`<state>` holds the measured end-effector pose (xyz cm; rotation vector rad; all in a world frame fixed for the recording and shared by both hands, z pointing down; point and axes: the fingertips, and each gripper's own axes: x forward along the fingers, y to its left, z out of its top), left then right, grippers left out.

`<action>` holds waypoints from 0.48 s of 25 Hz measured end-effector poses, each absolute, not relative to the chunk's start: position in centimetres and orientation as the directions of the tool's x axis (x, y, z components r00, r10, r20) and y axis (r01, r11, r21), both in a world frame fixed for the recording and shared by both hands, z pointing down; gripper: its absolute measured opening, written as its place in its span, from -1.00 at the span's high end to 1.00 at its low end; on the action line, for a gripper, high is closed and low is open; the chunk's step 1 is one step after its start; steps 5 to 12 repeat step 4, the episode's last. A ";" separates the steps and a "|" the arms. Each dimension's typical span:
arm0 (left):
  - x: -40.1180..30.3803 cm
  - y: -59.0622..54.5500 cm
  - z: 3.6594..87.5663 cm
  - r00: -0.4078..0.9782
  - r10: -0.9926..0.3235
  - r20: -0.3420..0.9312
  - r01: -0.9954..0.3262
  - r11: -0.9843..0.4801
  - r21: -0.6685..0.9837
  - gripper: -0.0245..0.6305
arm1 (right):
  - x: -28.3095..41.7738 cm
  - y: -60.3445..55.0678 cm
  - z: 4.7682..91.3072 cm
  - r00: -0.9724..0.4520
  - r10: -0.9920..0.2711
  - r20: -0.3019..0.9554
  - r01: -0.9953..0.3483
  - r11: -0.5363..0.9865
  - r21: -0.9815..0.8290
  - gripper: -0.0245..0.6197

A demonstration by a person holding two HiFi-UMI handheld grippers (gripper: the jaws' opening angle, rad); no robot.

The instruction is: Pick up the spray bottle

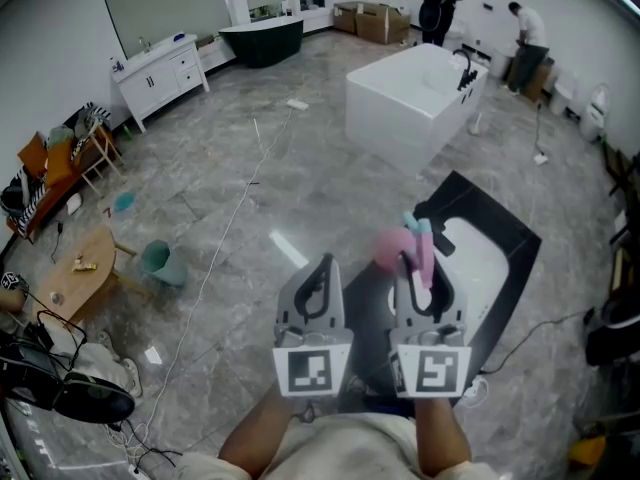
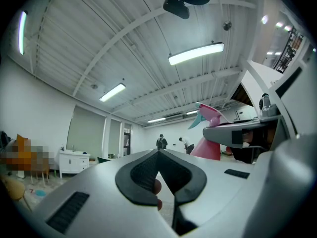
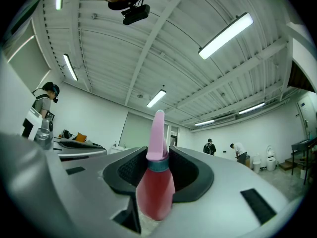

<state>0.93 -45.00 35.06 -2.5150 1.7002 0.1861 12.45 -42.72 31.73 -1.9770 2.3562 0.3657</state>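
The spray bottle [image 1: 393,249] has a pink body, a teal collar and a pink trigger head. My right gripper [image 1: 416,270] is shut on it and holds it in the air, pointing slightly upward. In the right gripper view the spray bottle [image 3: 156,190] stands upright between the black pads, its head rising above them. My left gripper [image 1: 321,271] is beside it on the left, shut with nothing in it. In the left gripper view my left gripper [image 2: 158,156] has its pads meeting, and the spray bottle [image 2: 208,146] shows to the right past my right gripper.
A white bathtub [image 1: 415,103] stands ahead on the grey floor, and a black platform [image 1: 520,243] with a white basin lies to the right. A round wooden table [image 1: 75,273], a teal bucket [image 1: 158,260] and cables are at the left. Two people [image 1: 438,3] stand far back.
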 end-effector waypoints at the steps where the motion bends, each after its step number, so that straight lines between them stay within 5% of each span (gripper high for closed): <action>1: 0.9 -45.0 35.1 0.369 -0.917 -0.155 -0.928 -0.371 -0.013 0.92 | 12.5 -42.7 31.7 -0.184 -0.965 -0.185 -0.976 0.157 0.154 0.48; 12: 0.8 -45.0 35.2 0.367 -0.917 -0.156 -0.929 -0.370 -0.010 0.92 | 12.5 -42.7 31.7 -0.178 -0.966 -0.188 -0.976 0.148 0.161 0.48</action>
